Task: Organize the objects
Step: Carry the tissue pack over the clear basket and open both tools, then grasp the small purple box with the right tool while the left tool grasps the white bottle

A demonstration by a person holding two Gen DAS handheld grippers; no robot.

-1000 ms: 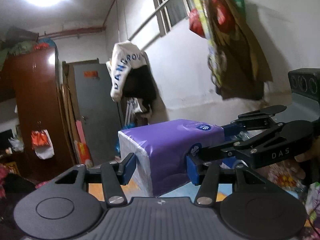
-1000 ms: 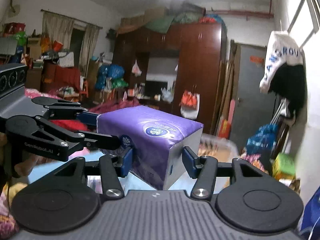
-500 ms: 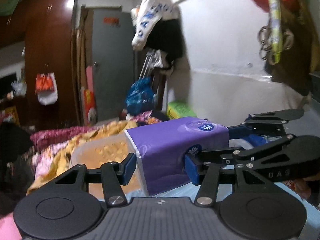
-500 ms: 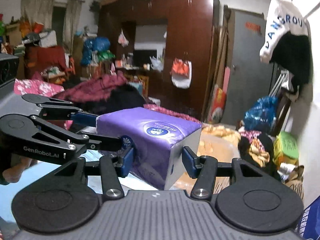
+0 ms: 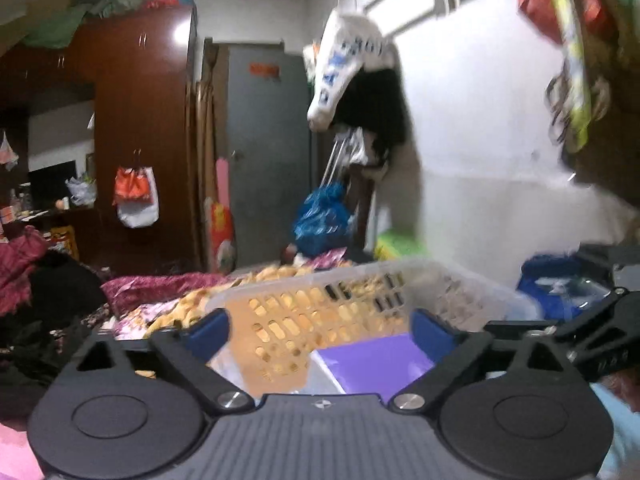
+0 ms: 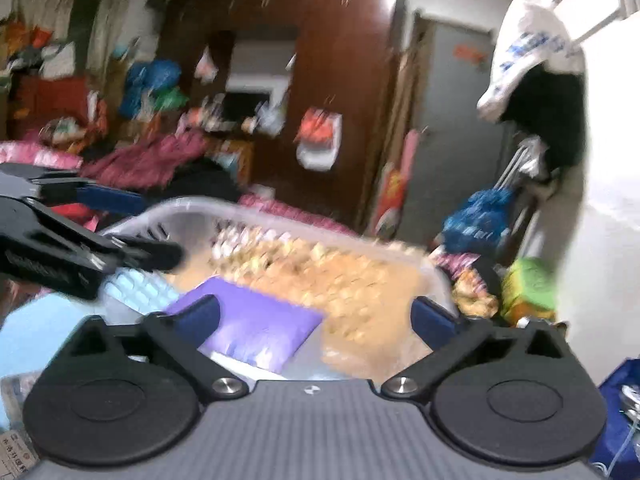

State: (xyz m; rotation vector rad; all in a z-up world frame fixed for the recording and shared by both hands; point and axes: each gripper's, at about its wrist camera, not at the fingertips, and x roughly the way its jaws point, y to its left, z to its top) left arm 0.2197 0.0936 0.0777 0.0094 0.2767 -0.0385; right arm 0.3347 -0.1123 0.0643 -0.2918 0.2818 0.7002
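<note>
A purple tissue pack (image 5: 376, 364) lies inside a translucent plastic basket (image 5: 360, 280), low between my fingers. It also shows in the right wrist view (image 6: 256, 328), in the same basket (image 6: 192, 204). My left gripper (image 5: 320, 330) is open and empty above the pack. My right gripper (image 6: 316, 318) is open and empty above it too. The right gripper's fingers (image 5: 592, 328) show at the right of the left wrist view. The left gripper's fingers (image 6: 100, 248) show at the left of the right wrist view.
A bed with yellow and red bedding (image 5: 168, 292) lies behind the basket. A brown wardrobe (image 5: 140, 120) and a grey door (image 5: 268, 152) stand at the back. A white wall (image 5: 480, 140) with hanging bags is on the right. A blue bag (image 5: 320, 220) sits by the wall.
Both grippers have opened and let go of the purple tissue pack. The pack now lies down in the basket, which has come close in front.
</note>
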